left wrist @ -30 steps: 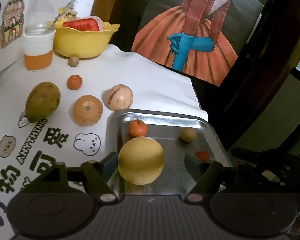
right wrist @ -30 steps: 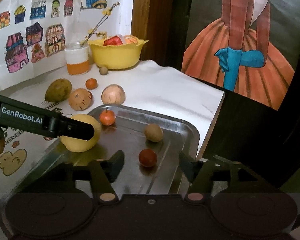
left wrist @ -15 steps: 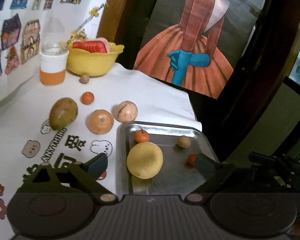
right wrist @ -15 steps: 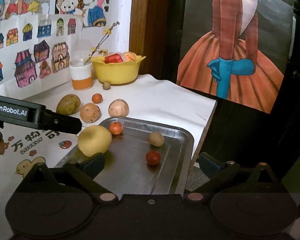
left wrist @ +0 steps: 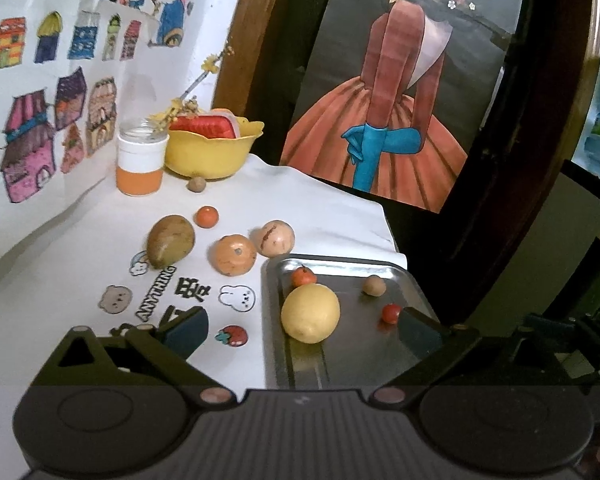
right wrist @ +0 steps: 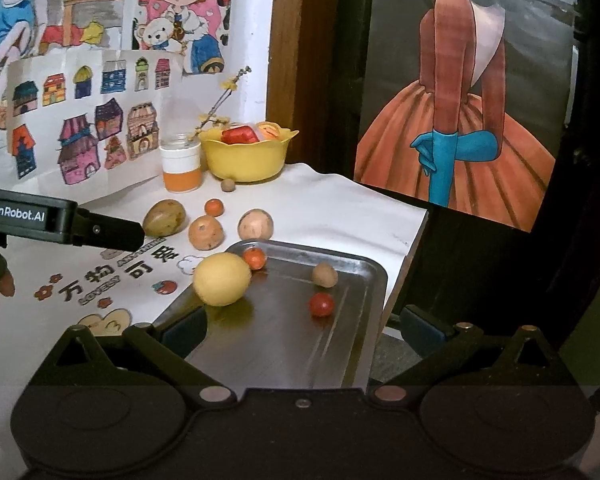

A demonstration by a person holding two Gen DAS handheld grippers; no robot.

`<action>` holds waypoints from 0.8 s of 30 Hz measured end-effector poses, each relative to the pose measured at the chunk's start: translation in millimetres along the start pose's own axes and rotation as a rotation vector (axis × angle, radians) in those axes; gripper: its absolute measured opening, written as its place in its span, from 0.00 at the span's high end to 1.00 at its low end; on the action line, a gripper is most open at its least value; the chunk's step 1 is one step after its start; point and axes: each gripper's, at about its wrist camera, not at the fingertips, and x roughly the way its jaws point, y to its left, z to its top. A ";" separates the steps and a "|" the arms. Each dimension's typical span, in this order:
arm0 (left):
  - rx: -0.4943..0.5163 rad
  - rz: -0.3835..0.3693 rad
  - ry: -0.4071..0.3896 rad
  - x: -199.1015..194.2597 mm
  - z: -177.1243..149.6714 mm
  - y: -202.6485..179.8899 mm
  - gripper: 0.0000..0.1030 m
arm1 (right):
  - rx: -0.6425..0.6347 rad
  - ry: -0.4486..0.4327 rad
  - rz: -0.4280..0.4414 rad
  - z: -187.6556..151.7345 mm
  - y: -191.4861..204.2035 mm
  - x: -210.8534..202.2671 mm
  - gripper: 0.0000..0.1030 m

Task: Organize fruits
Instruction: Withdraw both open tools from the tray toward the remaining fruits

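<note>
Left gripper [left wrist: 300, 330] spread wide, holding nothing, hanging over near-left edge of metal tray [left wrist: 404, 276]. Right gripper [right wrist: 302, 330] likewise wide open and empty, low over tray's near end.

In tray: big yellow fruit [left wrist: 310, 313] at left side, touching or nearly touching small orange tangerine [left wrist: 303, 276] behind it; small brown fruit [left wrist: 374, 285] toward far right; small red fruit [left wrist: 391, 313] nearer, close to left gripper's right fingertip [left wrist: 418, 330], contact unclear from this angle.

On white cloth [left wrist: 320, 208] left of tray: green-brown mango [left wrist: 170, 241], orange [left wrist: 232, 255], pale round fruit [left wrist: 276, 238] just beside tray's far-left corner, small tangerine [left wrist: 206, 216] behind. Tiny brown fruit [left wrist: 196, 184] against yellow bowl [left wrist: 212, 154]; jar [left wrist: 142, 162] beside bowl.
</note>
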 end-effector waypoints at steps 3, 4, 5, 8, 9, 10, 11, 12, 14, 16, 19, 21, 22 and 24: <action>0.003 0.002 -0.004 -11.6 -5.9 2.2 0.01 | 0.002 0.002 0.000 -4.8 6.7 -10.8 0.01; 0.004 0.004 -0.002 -15.0 -8.4 3.0 0.01 | 0.004 0.004 0.001 -6.6 8.7 -14.0 0.01; 0.005 0.006 -0.001 -17.9 -11.0 4.3 0.01 | 0.006 0.005 0.001 -8.6 10.7 -17.4 0.01; -0.001 0.009 0.009 -27.7 -19.9 7.0 0.01 | 0.011 0.017 0.004 -15.3 18.0 -28.1 0.01; -0.005 0.008 0.014 -31.3 -23.0 8.1 0.01 | 0.012 0.022 0.006 -17.6 20.3 -31.1 0.01; -0.011 0.007 0.016 -34.5 -25.3 9.1 0.01 | 0.012 0.027 0.008 -19.5 22.1 -34.0 0.01; -0.015 0.006 0.019 -37.0 -27.3 10.1 0.01 | 0.012 0.033 0.009 -21.6 24.8 -37.1 0.01; -0.017 0.005 0.023 -39.5 -29.3 11.3 0.01 | 0.009 0.037 0.009 -23.8 27.6 -40.1 0.01; -0.012 0.006 0.037 -44.1 -34.5 12.3 0.01 | 0.005 0.045 0.009 -28.2 33.1 -46.1 0.01; -0.005 0.009 0.049 -48.8 -40.1 12.5 0.01 | 0.003 0.056 0.013 -33.3 38.8 -52.0 0.01; 0.007 0.013 0.074 -55.1 -48.7 14.0 0.01 | -0.005 0.085 0.014 -40.2 46.6 -57.0 0.01; 0.018 0.020 0.094 -58.0 -54.7 14.8 0.01 | -0.014 0.107 0.009 -46.0 52.1 -59.0 0.01; 0.025 0.024 0.103 -59.5 -57.9 14.8 0.01 | -0.017 0.119 0.009 -49.5 54.7 -59.9 0.01; 0.039 0.034 0.118 -62.2 -64.3 15.7 0.01 | -0.017 0.140 0.014 -55.8 59.5 -61.1 0.01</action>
